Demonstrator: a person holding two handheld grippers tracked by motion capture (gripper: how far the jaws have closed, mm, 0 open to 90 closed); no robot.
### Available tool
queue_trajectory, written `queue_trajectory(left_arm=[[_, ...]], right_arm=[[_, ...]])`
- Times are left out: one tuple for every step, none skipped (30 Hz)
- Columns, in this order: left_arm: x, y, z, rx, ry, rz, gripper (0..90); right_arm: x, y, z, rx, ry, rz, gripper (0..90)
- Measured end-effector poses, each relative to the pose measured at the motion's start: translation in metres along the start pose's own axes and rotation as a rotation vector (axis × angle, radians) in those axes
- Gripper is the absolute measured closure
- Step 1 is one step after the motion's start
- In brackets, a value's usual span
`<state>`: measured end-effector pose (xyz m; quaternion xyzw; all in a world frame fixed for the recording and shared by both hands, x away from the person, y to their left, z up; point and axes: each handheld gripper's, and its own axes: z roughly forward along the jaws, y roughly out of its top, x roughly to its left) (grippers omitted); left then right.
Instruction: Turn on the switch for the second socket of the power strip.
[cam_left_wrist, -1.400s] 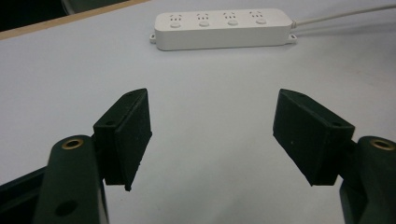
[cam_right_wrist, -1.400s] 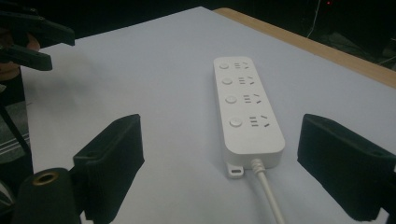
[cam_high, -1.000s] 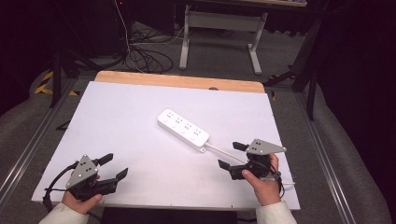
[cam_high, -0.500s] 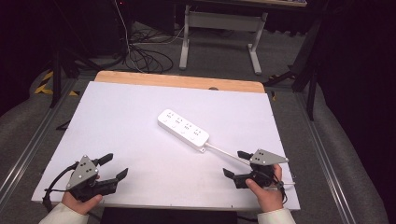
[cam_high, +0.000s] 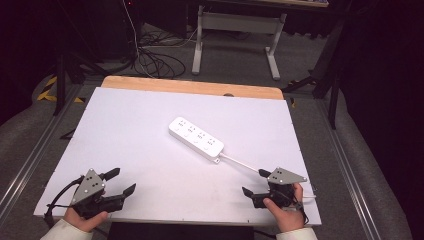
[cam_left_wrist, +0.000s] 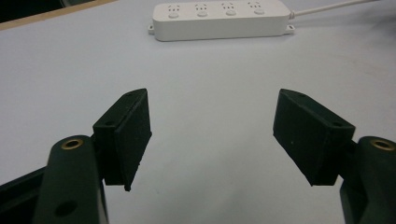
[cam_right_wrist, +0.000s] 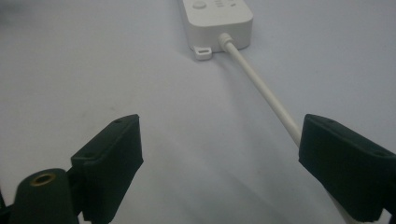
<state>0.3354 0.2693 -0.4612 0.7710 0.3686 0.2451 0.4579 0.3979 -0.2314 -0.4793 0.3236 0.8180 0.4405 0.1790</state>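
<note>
A white power strip lies slantwise in the middle of the white table. It also appears far ahead as the power strip in the left gripper view and as the strip's end in the right gripper view. Its white cable runs toward the front right, and the cable passes under the right-hand jaw. My left gripper rests open at the front left corner, nothing between its jaws. My right gripper sits open at the front right, beside the cable.
A wooden strip borders the table's far edge. Beyond it stand a grey metal stand and loose black cables on the floor. Metal rails run along both sides of the table.
My right gripper has drawn back toward the table's front edge and dropped lower, away from the power strip. The left gripper has stayed where it was.
</note>
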Motion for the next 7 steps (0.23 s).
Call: queue_trajectory(left_arm=[[0.0001,-0.0001,-0.0006,-0.003,0.002,0.001,28.0],[0.0007,-0.0001,-0.0008,-0.004,0.001,0.006,28.0],[0.0009,-0.0002,-0.0006,-0.003,0.001,0.006,27.9],[0.001,-0.0004,0.0,-0.004,0.001,0.001,27.9],[0.0013,-0.0005,0.0007,-0.006,0.001,-0.002,27.9],[0.002,-0.0003,0.0013,-0.008,0.0,0.0,27.8],[0.0017,-0.0003,0.0018,-0.01,-0.003,-0.008,27.8]], right_arm=[[0.0,0.0,0.0,0.0,0.0,0.0,14.0],[0.0013,-0.0008,0.0004,0.009,-0.007,-0.008,14.0],[0.0023,-0.0014,0.0006,0.014,-0.007,-0.014,14.1],[0.003,-0.0016,0.0005,0.012,-0.005,-0.017,14.1],[0.0034,-0.0012,0.0002,0.007,-0.006,-0.016,14.1],[0.0034,-0.0006,-0.0003,-0.002,-0.007,-0.016,14.2],[0.0032,0.0,-0.0011,-0.01,-0.006,-0.015,14.6]])
